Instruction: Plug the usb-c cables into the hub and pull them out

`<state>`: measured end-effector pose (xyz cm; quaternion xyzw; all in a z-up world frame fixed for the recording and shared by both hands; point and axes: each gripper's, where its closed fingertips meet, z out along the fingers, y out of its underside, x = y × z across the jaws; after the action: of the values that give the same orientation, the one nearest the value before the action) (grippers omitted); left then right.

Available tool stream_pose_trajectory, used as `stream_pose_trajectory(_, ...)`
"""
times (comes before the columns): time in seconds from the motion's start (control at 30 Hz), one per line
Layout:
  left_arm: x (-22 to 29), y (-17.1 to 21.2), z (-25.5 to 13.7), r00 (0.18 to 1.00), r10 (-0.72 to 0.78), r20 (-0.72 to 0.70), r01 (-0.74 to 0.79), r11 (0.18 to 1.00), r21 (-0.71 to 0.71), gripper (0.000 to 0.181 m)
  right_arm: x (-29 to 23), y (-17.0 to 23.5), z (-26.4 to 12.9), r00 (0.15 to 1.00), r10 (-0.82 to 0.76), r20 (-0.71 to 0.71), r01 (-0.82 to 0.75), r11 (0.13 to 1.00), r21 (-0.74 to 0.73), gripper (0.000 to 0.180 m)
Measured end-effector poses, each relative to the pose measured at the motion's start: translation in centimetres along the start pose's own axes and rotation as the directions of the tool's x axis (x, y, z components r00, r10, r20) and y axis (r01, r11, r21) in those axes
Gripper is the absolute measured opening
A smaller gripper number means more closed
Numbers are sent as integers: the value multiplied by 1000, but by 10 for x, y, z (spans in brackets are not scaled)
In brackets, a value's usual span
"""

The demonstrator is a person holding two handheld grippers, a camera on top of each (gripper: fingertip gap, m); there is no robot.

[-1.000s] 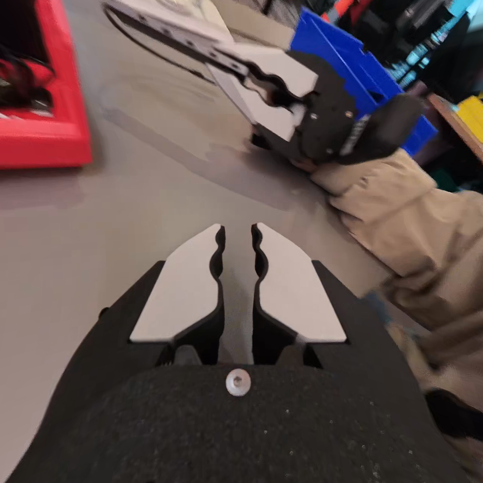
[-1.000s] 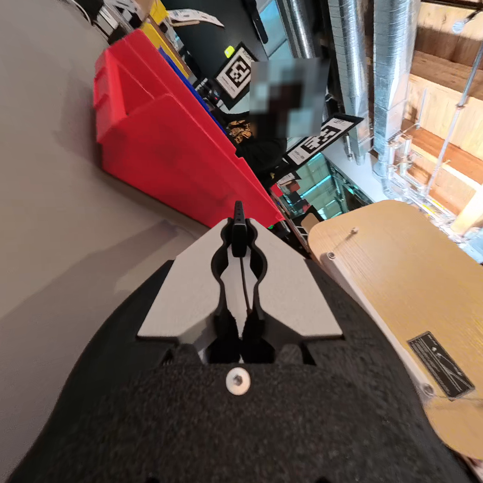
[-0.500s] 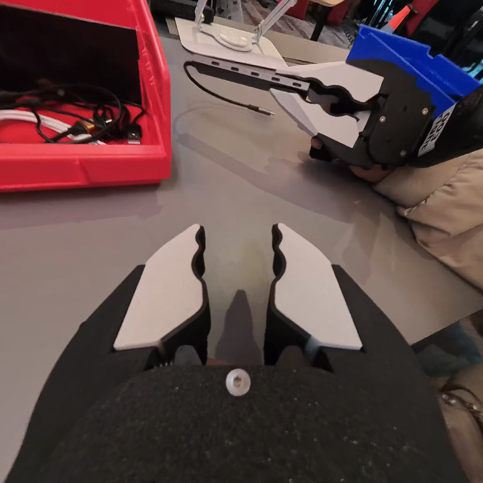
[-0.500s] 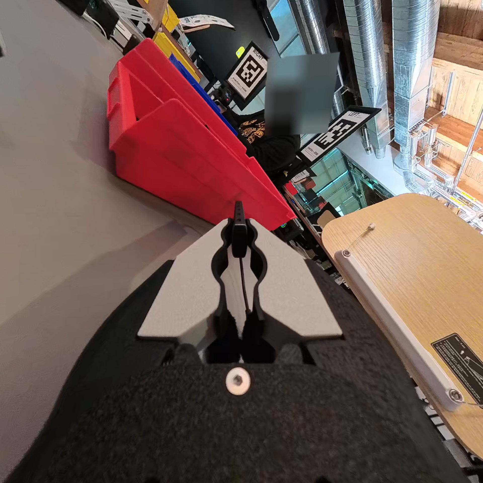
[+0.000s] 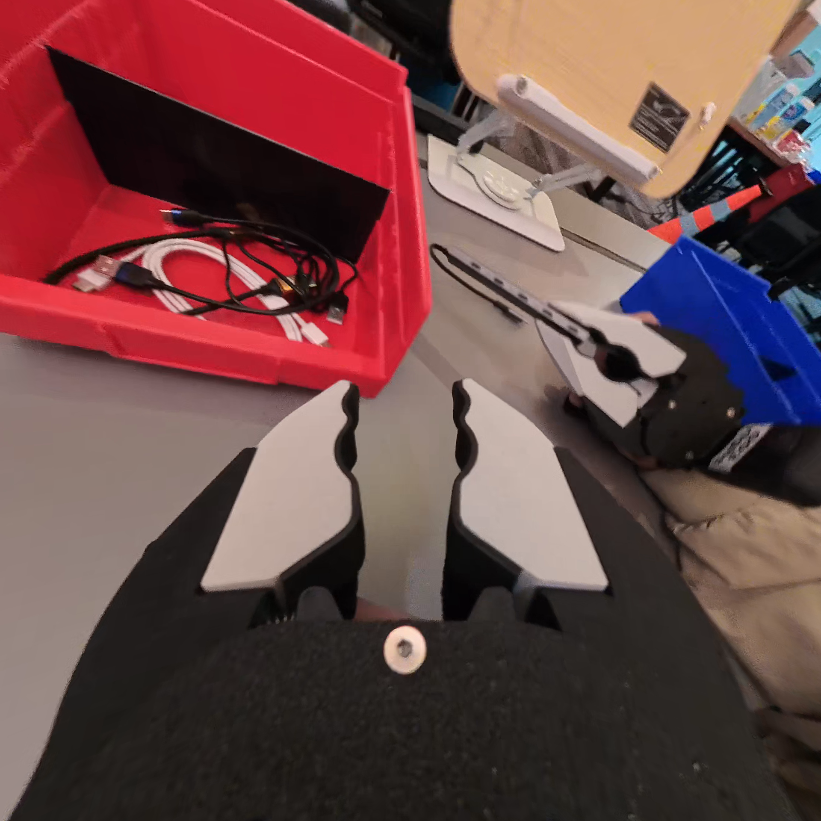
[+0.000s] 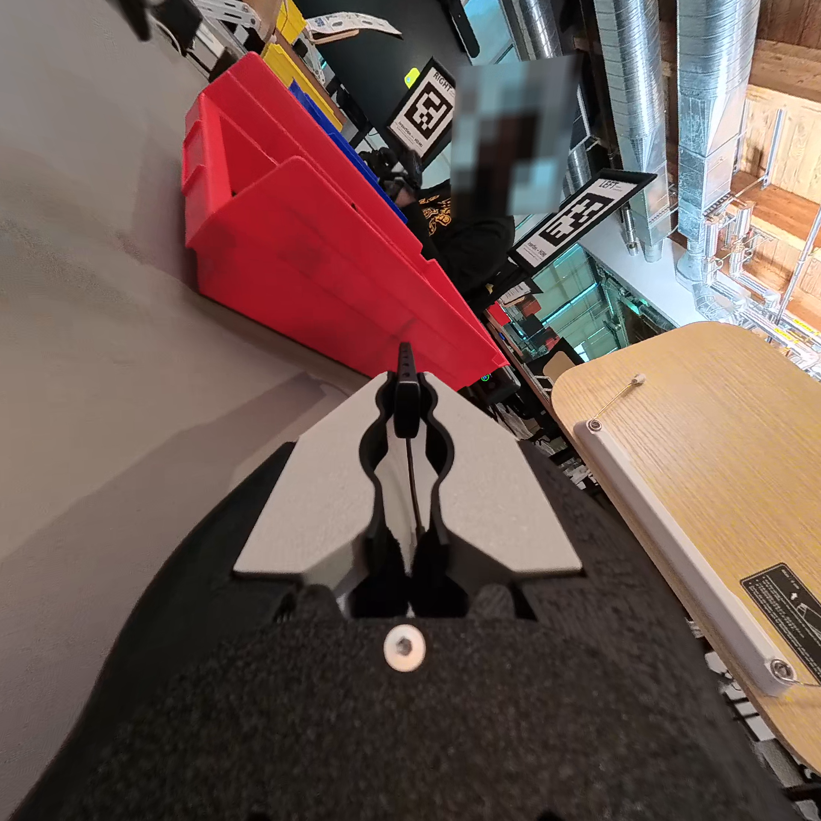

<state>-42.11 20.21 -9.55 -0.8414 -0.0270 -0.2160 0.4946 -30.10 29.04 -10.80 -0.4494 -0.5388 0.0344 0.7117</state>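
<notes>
My left gripper (image 5: 404,395) is open and empty, low over the grey table (image 5: 111,444), just in front of the red bin's (image 5: 266,355) near corner. Several tangled black and white cables (image 5: 231,275) lie in the bin. My right gripper (image 5: 577,337) is shut on one end of the long grey hub (image 5: 502,284), which it holds above the table at the right; the hub's thin black lead hangs from its far end. In the right wrist view the hub (image 6: 405,360) shows end-on, pinched between the fingertips of the right gripper (image 6: 406,382).
A blue bin (image 5: 719,337) stands at the right behind the right gripper. A tilted wooden board (image 5: 577,66) on a white stand base (image 5: 493,195) sits at the back. A beige sleeve (image 5: 733,555) lies along the table's right edge. A person sits beyond the red bin (image 6: 311,266). There is about 15 cm between the tips of the two grippers.
My left gripper has opened wider and swung toward the red bin, which now fills the upper left. The right gripper has kept its hold on the hub.
</notes>
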Motion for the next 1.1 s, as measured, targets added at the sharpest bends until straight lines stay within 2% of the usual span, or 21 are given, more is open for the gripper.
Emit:
stream_pose_trajectory(0.13,-11,-41,11,1000,-12,7,13,996,-84,41,0,0,-1,1000,11,2,-11,1000,3,9)
stream_pose_trajectory(0.3,-24,-61,50,999,35,26,-26,957,-289,40,-3,1,-1,1000,0,14,0,1000,-4,9)
stream_pose_trajectory(0.43,-47,-57,95,998,24,65,9,883,-470,41,-5,2,-1,1000,-3,24,3,1000,-8,9)
stream_pose_trajectory(0.6,-72,-32,138,991,22,132,64,787,-614,40,-4,2,-1,1000,12,24,-11,1000,-10,9)
stream_pose_trajectory(0.67,-79,-25,150,988,6,157,95,772,-629,33,-3,3,-1,1000,19,24,-19,1000,-11,9)
stream_pose_trajectory(0.73,-85,-23,158,984,-8,179,120,769,-628,13,-3,3,-1,999,22,24,-22,1000,-11,9)
stream_pose_trajectory(0.8,-89,-24,158,983,-12,184,126,772,-623,7,-3,3,-1,999,19,27,-19,1000,-12,9)
stream_pose_trajectory(0.93,-86,-40,147,990,5,138,75,821,-566,0,-4,3,-1,999,14,30,-14,1000,-13,9)
stream_pose_trajectory(1.1,-65,-88,115,996,83,26,-64,898,-435,0,-3,4,-1,999,18,27,-18,1000,-13,9)
